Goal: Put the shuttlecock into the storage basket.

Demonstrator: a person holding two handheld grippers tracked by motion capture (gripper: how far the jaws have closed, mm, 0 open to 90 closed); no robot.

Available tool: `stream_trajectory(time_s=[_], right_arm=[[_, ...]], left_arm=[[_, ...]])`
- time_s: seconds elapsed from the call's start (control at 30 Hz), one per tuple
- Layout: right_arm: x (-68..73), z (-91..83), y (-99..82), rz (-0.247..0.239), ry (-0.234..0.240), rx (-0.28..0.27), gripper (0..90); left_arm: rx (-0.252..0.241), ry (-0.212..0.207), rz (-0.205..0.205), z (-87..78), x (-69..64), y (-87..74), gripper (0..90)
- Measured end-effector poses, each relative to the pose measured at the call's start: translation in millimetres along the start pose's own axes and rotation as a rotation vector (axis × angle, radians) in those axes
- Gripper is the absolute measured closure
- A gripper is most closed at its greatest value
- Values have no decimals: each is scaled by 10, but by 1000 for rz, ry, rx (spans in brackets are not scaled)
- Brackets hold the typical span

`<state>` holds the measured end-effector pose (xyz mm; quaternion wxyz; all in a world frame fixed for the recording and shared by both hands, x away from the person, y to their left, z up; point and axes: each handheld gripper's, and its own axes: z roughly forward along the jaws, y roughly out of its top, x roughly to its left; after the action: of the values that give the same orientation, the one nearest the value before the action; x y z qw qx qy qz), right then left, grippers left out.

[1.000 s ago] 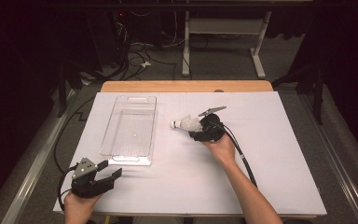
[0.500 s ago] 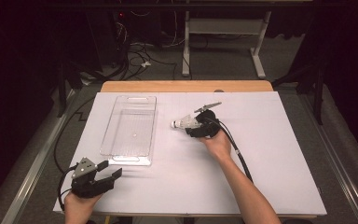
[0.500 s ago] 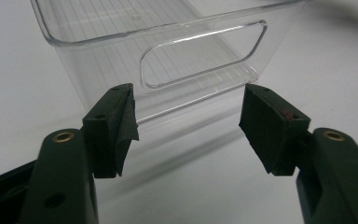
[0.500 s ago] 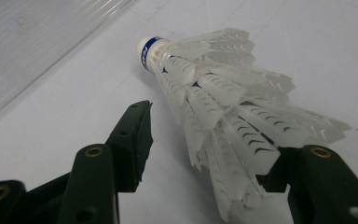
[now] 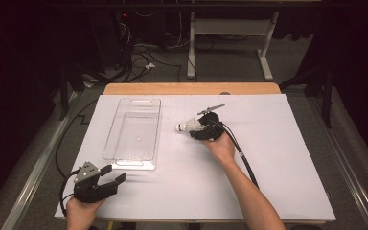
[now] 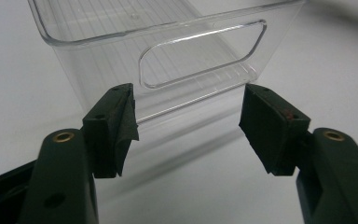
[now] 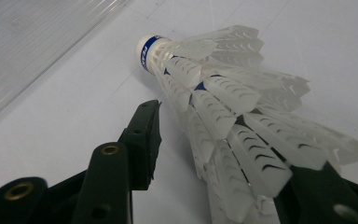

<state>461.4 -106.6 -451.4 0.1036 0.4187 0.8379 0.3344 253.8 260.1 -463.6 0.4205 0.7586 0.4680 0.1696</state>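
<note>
A white feathered shuttlecock (image 5: 186, 127) with a blue-banded cork lies on its side on the white table (image 5: 278, 158), cork pointing left. My right gripper (image 5: 197, 130) reaches over its feather skirt from the right. In the right gripper view the shuttlecock (image 7: 214, 93) lies between the jaws of the right gripper (image 7: 228, 140). The jaws have just been closing, and a gap still shows between the left pad (image 7: 144, 135) and the feathers. My left gripper (image 5: 115, 173) rests open at the front left. In its own view the left gripper (image 6: 189, 121) faces the near end of the clear bin (image 6: 102, 60).
The clear plastic bin (image 5: 109, 139) lies lengthwise left of the shuttlecock, and its ribbed wall (image 7: 28, 46) shows in the right gripper view. A black cable (image 5: 242, 155) trails from the right gripper along the forearm. Beyond the table's wooden far edge (image 5: 191, 88) are desk legs and floor cables.
The right gripper has edged slightly left over the shuttlecock's feathers, and its jaws have narrowed around them. The left gripper and the bin have not moved.
</note>
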Motion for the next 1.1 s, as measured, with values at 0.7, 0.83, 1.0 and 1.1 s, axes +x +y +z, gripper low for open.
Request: stream_trajectory(time_s=[0.7, 0.83, 1.0, 1.1], right_arm=[[20, -30, 16, -5, 26, 8, 831], [31, -30, 12, -7, 27, 12, 868], [42, -33, 9, -15, 31, 14, 884], [36, -50, 14, -19, 34, 14, 887]], left_arm=[[4, -4, -4, 3, 2, -3, 367], [4, -3, -6, 2, 7, -4, 366], [5, -4, -7, 5, 7, -3, 366], [5, -4, -6, 6, 9, -2, 366]])
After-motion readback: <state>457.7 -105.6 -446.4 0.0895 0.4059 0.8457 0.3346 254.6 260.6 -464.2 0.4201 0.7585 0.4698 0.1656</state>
